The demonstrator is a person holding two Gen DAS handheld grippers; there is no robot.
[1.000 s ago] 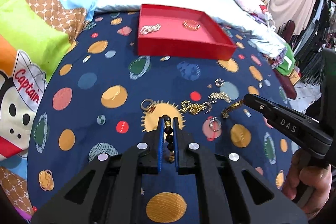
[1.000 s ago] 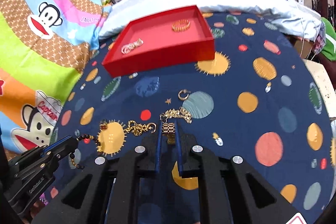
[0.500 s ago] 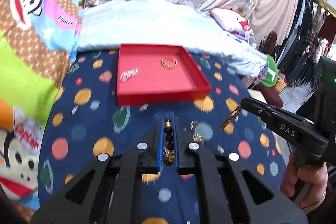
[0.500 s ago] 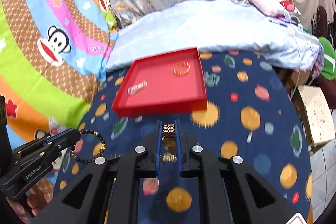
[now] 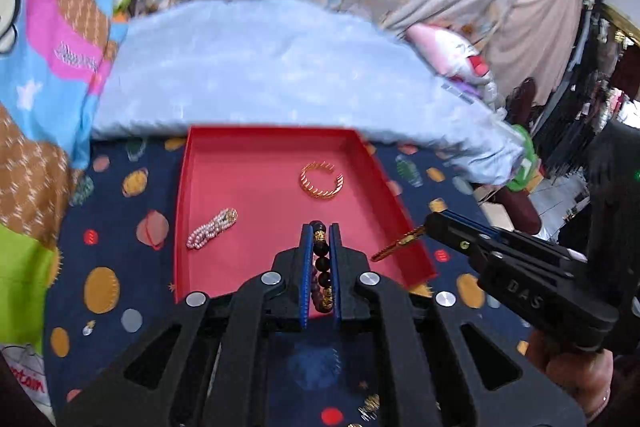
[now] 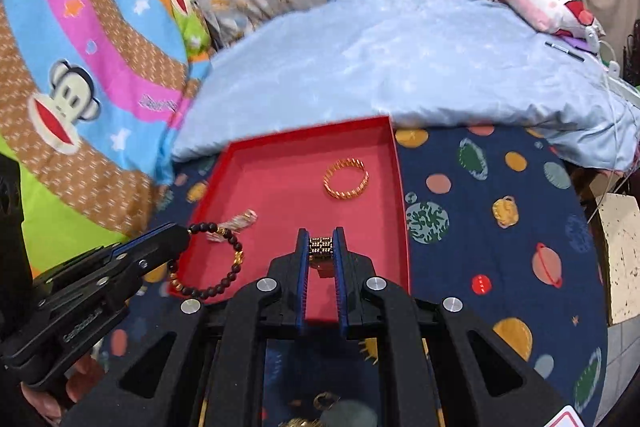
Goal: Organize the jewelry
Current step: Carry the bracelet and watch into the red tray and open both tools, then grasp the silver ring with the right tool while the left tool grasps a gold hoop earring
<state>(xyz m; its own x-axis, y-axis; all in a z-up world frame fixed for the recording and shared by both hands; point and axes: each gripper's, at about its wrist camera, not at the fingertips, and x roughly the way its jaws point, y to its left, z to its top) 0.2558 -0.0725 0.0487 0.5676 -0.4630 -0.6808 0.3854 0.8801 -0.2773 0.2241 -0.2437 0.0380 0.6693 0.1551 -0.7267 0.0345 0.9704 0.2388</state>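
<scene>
A red tray (image 5: 256, 187) (image 6: 280, 187) lies on the planet-print cloth, holding a gold bangle (image 5: 320, 181) (image 6: 346, 179) and a pearl bracelet (image 5: 212, 233) (image 6: 240, 221). My left gripper (image 5: 320, 229) is shut on a dark bead bracelet (image 5: 322, 263) above the tray's near part. In the right wrist view that bracelet (image 6: 236, 259) hangs as a loop over the tray's near left corner. My right gripper (image 6: 321, 233) is shut on a gold-and-black link band (image 6: 321, 247) over the tray's near right part. From the left wrist view the band (image 5: 394, 247) dangles below it.
A pale blue quilt (image 6: 400, 59) bulges right behind the tray. Loose gold pieces (image 6: 324, 401) lie on the dark blue cloth (image 6: 500, 227) near me. A pale box (image 6: 622, 251) stands off the bed's right edge. A hand (image 5: 568, 379) holds the right gripper.
Both grippers have moved forward and a little up from the loose jewelry on the cloth to above the tray's near part, each carrying its piece. The tray now looks much closer.
</scene>
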